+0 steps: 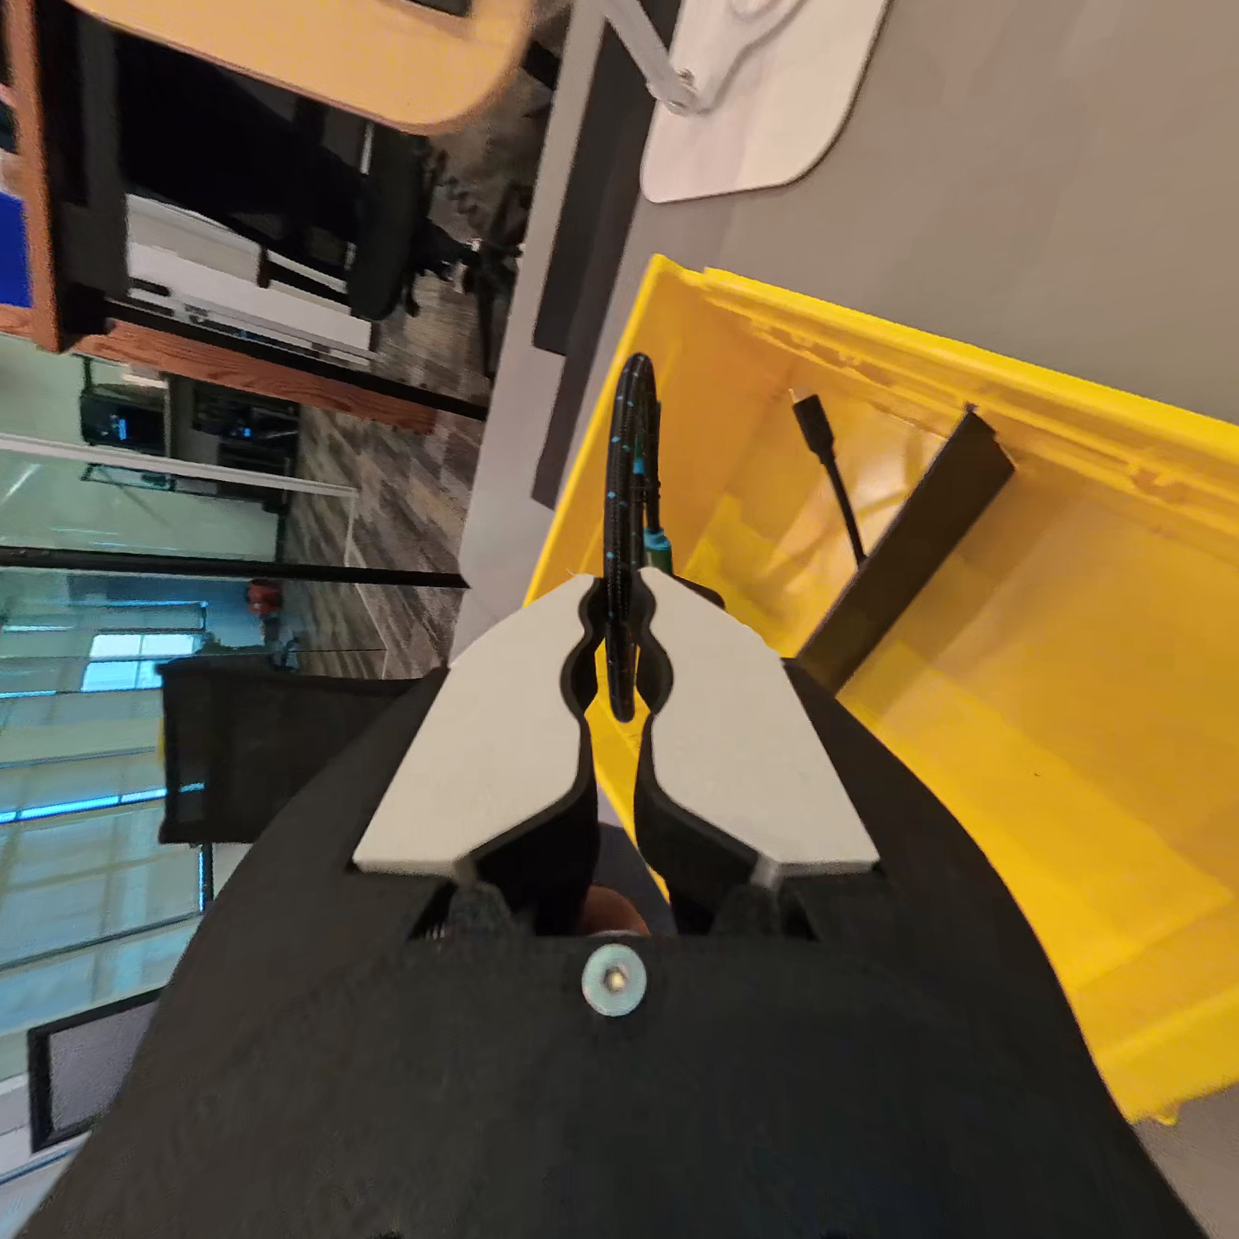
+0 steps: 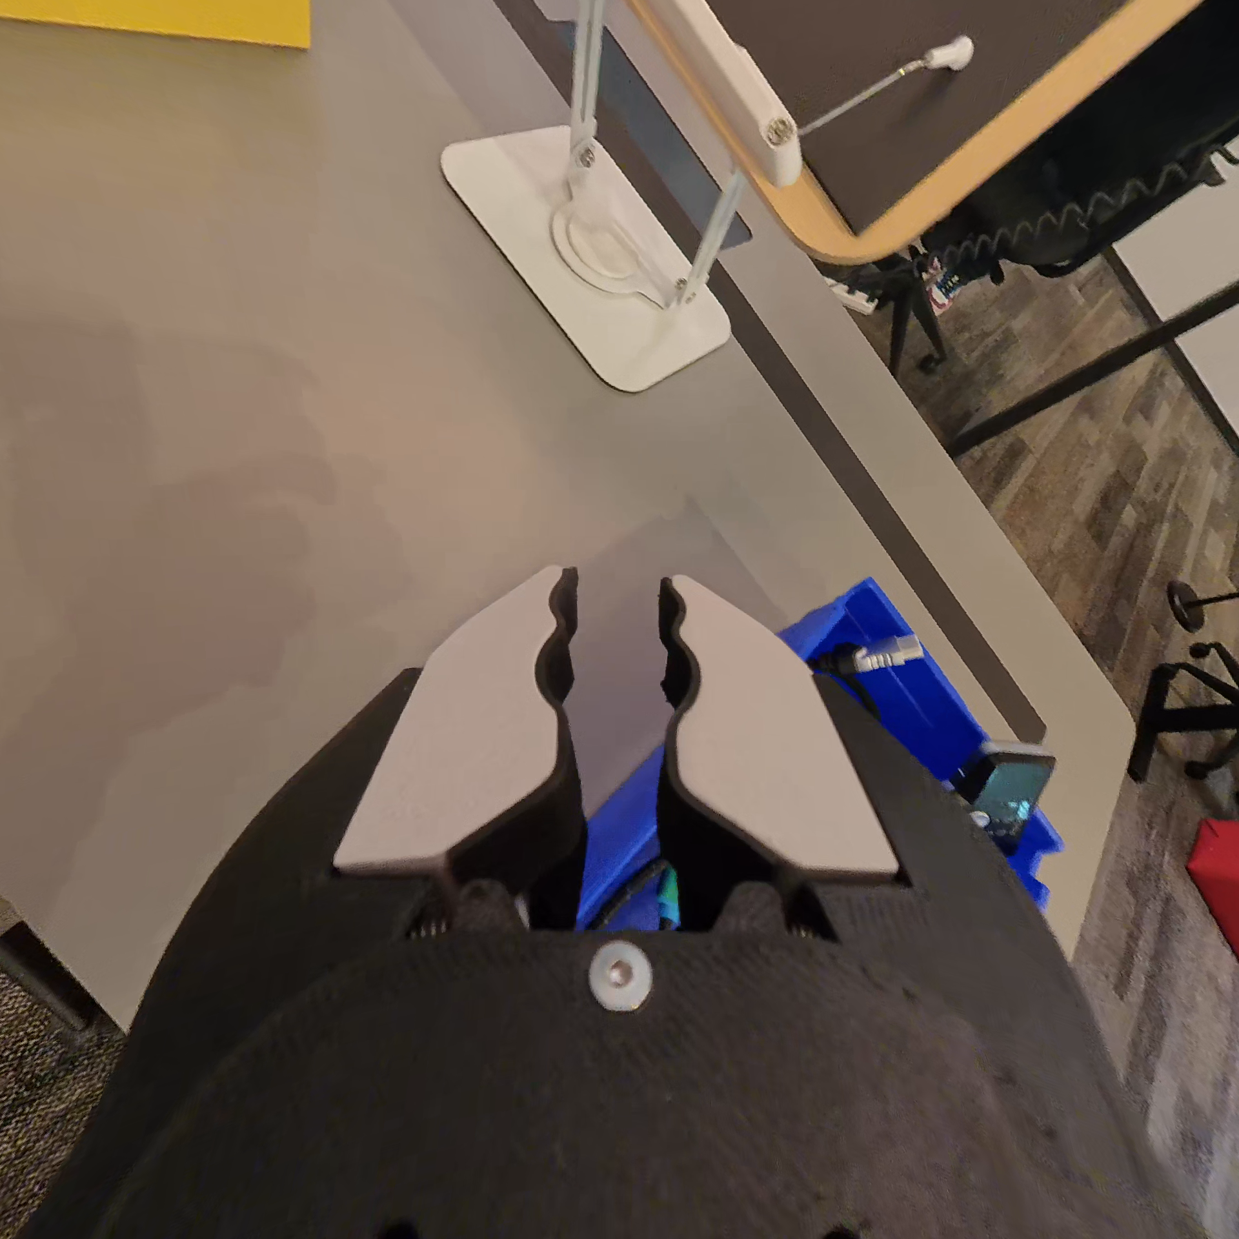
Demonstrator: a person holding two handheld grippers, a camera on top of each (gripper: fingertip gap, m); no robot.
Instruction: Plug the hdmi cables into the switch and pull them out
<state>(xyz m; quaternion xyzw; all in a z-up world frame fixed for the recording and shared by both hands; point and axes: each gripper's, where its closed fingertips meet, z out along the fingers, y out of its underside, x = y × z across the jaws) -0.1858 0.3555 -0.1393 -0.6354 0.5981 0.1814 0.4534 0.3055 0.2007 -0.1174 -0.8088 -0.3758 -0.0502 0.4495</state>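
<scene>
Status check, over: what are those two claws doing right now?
Left gripper shut on braided cable, over yellow bin. Right gripper open, empty, above table by blue bin. Nothing blocking.

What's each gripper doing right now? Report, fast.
Left gripper: closed on the black braided cable.
Right gripper: open, holding nothing.

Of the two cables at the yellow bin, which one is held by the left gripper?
The braided black cable with blue flecks; the left gripper is shut on it. The plain black cable lies loose inside the yellow bin.
</scene>
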